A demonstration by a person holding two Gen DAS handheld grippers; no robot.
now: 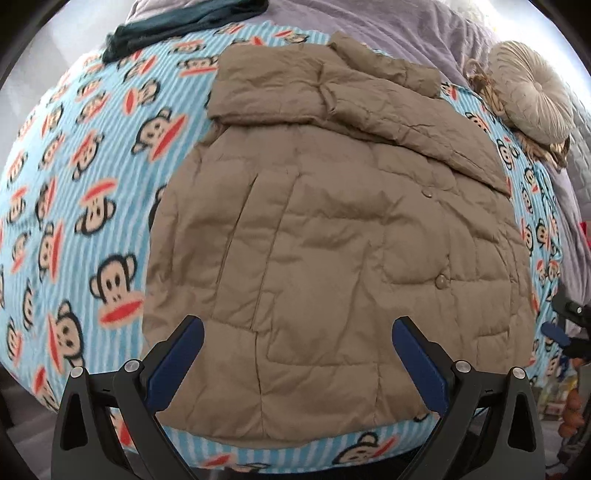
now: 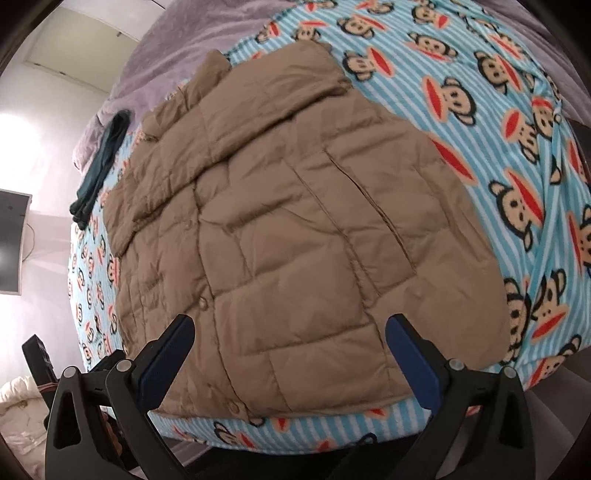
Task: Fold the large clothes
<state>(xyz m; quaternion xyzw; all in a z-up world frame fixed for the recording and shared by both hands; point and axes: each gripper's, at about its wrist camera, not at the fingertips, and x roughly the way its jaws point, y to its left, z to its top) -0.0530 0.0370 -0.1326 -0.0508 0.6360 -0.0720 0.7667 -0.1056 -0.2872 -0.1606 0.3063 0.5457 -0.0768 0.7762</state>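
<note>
A tan quilted puffer jacket (image 1: 332, 236) lies flat on a bed, its sleeves folded in across the upper part and its hem toward me. It also shows in the right wrist view (image 2: 295, 229). My left gripper (image 1: 297, 336) is open and empty, hovering over the jacket's hem. My right gripper (image 2: 290, 334) is open and empty, also above the hem, nearer the snap-button edge. The right gripper shows at the right edge of the left wrist view (image 1: 569, 328).
The bed carries a blue striped monkey-print blanket (image 1: 74, 192) and a lilac blanket (image 1: 406, 22) behind. A dark teal garment (image 1: 177, 26) lies at the back left, also in the right wrist view (image 2: 99, 173). A round beige cushion (image 1: 532, 99) sits at the right.
</note>
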